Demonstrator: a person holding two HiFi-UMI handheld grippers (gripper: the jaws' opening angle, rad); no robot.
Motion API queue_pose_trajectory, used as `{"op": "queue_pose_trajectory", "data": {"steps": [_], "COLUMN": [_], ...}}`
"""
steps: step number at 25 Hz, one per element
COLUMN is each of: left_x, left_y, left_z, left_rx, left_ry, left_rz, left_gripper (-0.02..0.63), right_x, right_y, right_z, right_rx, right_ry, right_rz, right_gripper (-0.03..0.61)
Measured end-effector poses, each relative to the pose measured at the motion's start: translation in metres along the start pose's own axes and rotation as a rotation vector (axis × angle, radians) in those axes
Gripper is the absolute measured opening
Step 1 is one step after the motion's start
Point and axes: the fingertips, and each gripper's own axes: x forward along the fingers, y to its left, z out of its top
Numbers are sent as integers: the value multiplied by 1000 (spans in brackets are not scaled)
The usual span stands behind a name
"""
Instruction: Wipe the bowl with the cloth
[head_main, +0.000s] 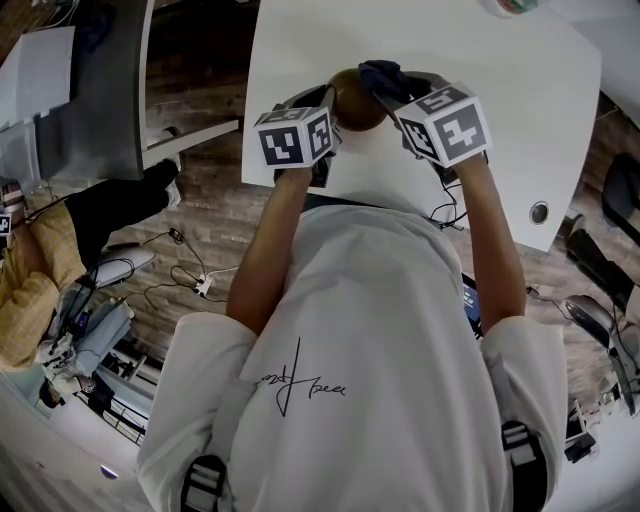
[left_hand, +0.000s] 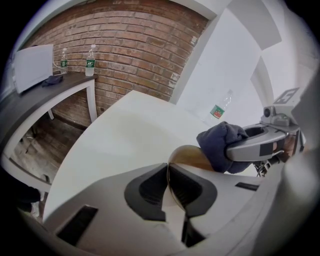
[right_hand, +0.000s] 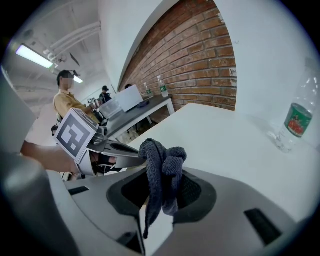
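The left gripper (left_hand: 168, 167) pinches the brown bowl (left_hand: 190, 156) by its rim — the right gripper (right_hand: 162, 172) clamps a dark cloth (right_hand: 157, 150) touching the bowl.

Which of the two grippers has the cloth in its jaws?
The right gripper: its jaws are shut on the dark blue cloth, bunched between them. The left gripper instead clamps the rim of the brown bowl.
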Motion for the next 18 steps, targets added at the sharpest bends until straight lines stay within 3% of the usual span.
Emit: {"op": "queue_pose_trajectory", "data": {"steps": [18], "left_x": [0], "left_y": [0], "left_z": [1], "left_rx": [-5], "left_ry": [-1], "left_rz": [5], "left_gripper": [12], "right_x": [-10], "right_y": [8], "right_z": [-19], "right_rx": [83], "right_ry": [-51], "right_rz": [34], "right_gripper": [104]}}
